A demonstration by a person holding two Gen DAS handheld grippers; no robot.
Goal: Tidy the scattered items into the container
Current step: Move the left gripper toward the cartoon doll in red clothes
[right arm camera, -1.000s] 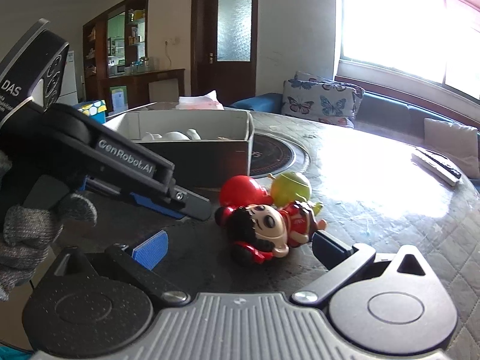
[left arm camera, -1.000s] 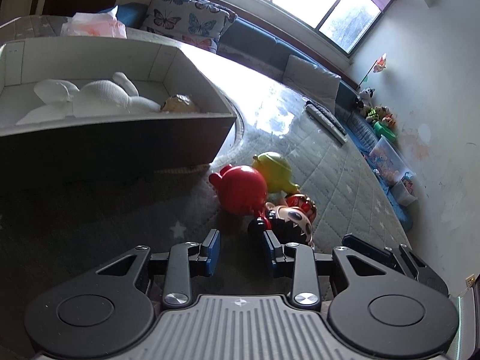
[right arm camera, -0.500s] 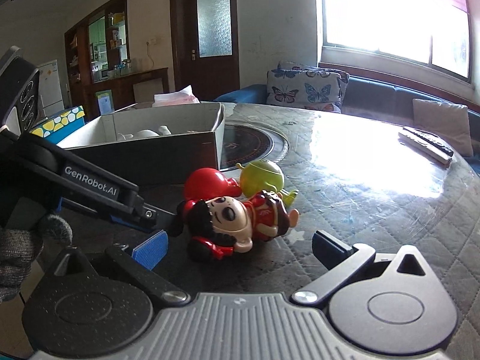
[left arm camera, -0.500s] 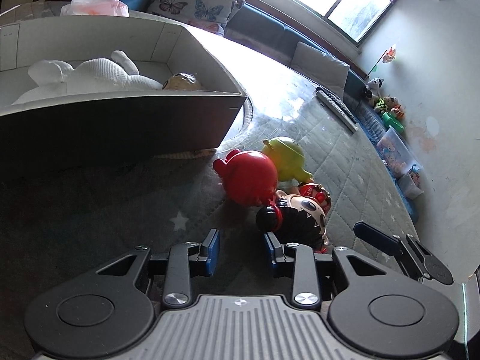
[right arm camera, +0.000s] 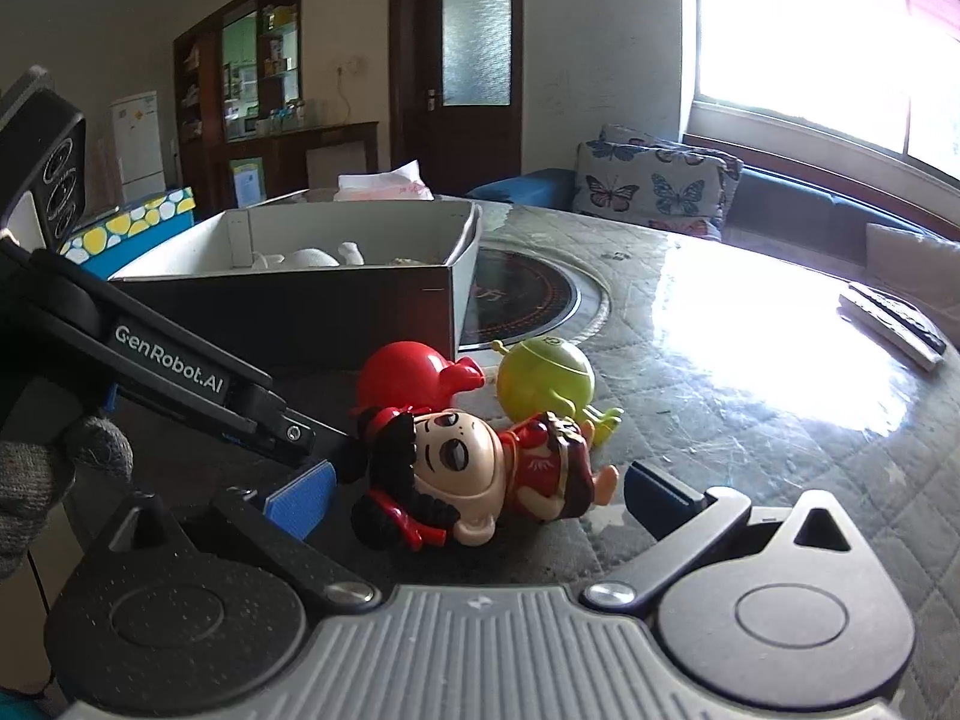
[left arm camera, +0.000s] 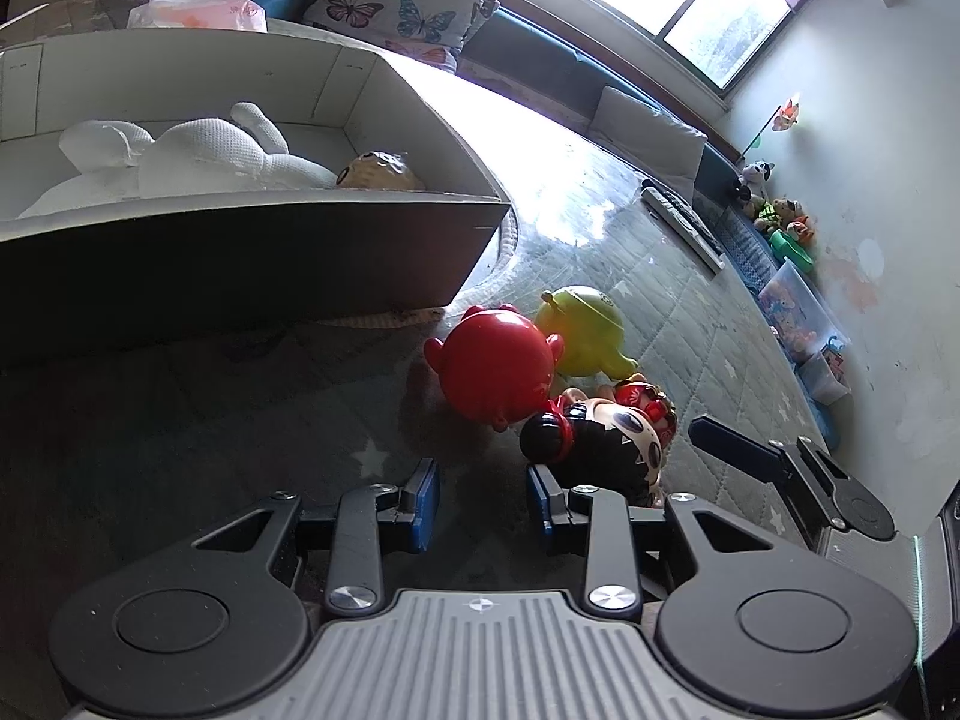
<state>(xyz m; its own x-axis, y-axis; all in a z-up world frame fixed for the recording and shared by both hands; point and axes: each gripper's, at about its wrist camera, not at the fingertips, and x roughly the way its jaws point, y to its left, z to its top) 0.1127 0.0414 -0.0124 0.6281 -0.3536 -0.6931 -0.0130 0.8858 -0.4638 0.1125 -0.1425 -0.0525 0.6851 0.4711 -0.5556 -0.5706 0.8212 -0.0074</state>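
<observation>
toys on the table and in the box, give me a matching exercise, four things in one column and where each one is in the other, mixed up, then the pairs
Things:
1. doll
2. white plush toy
3. green toy
4. remote control

Places:
A. on the table beside the red toy
B. inside the box
C. far off on the table near the window
D. lying between the open fingers of the right gripper

Pairs: 1-D, 2-B, 3-A, 4-C

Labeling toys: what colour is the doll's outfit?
Red with dark and gold trim on the doll, clearest in the right wrist view.
</observation>
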